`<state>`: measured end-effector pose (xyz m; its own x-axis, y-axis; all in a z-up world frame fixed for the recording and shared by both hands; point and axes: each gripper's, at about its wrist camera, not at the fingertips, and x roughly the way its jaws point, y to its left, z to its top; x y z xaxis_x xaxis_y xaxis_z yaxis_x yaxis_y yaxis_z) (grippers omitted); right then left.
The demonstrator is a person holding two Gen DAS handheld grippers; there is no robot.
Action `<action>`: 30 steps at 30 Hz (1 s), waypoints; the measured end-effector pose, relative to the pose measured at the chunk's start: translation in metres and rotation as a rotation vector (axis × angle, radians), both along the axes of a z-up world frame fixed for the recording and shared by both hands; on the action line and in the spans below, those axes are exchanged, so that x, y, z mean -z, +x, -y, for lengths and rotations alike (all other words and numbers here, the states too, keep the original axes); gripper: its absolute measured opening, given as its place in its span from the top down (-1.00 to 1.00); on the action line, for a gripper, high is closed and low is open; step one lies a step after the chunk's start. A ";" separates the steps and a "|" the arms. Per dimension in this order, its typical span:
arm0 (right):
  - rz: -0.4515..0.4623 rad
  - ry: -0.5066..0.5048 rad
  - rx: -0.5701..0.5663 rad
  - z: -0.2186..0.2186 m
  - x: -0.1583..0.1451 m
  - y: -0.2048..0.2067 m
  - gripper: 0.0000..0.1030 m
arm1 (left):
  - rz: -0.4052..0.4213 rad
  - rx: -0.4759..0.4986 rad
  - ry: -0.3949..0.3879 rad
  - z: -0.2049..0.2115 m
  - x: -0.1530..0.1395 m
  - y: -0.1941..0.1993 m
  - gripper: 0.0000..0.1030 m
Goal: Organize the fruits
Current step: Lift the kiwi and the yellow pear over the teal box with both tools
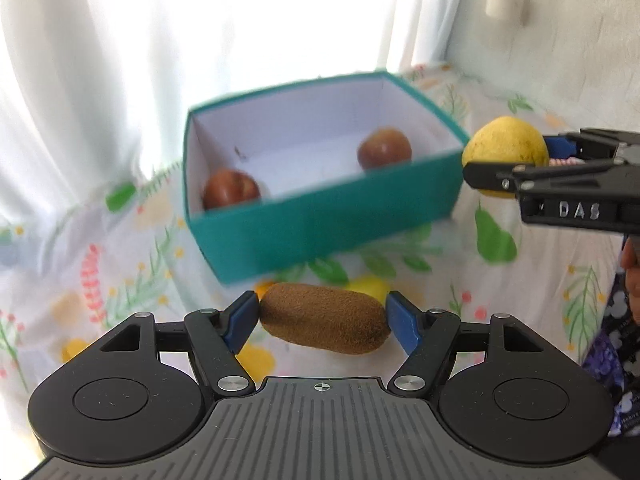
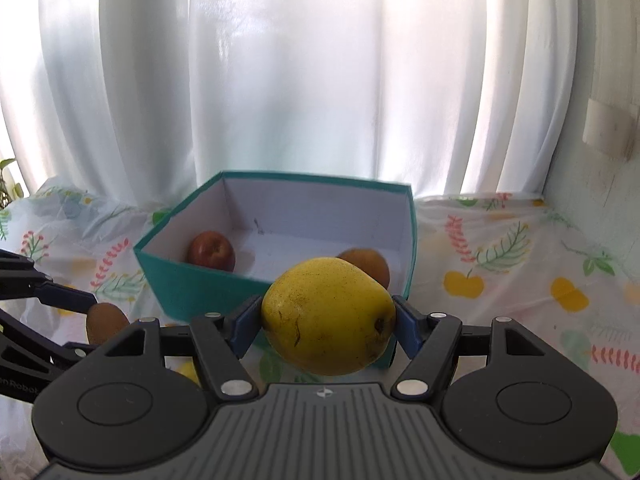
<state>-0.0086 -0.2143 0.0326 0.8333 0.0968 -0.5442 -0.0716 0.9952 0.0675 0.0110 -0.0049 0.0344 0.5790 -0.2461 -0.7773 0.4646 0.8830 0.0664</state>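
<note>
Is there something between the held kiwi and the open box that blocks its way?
Nothing visible blocks it. The kiwi hangs before the teal box; only its near wall must be cleared. Two fruits lie inside, leaving free floor.

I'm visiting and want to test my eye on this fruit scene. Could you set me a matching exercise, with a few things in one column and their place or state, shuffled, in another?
Things:
1. kiwi
2. yellow fruit
3. red fruit
4. box

Places or states:
A. lying inside the box
B. clamped in the left gripper
C. standing open on the flowered cloth
D. clamped in the right gripper

Pairs: 1-B, 2-D, 3-A, 4-C
</note>
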 end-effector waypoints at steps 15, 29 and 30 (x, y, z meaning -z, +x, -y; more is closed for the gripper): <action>0.183 0.045 0.053 0.016 -0.064 0.055 -0.34 | 0.204 -0.231 0.007 0.023 -0.085 0.082 -0.45; 0.037 0.047 0.073 0.013 -0.012 0.084 -0.34 | 0.085 -0.255 0.042 0.024 -0.030 0.116 -0.46; 0.031 0.039 0.077 0.012 -0.010 0.086 -0.34 | 0.080 -0.253 0.042 0.024 -0.027 0.118 -0.46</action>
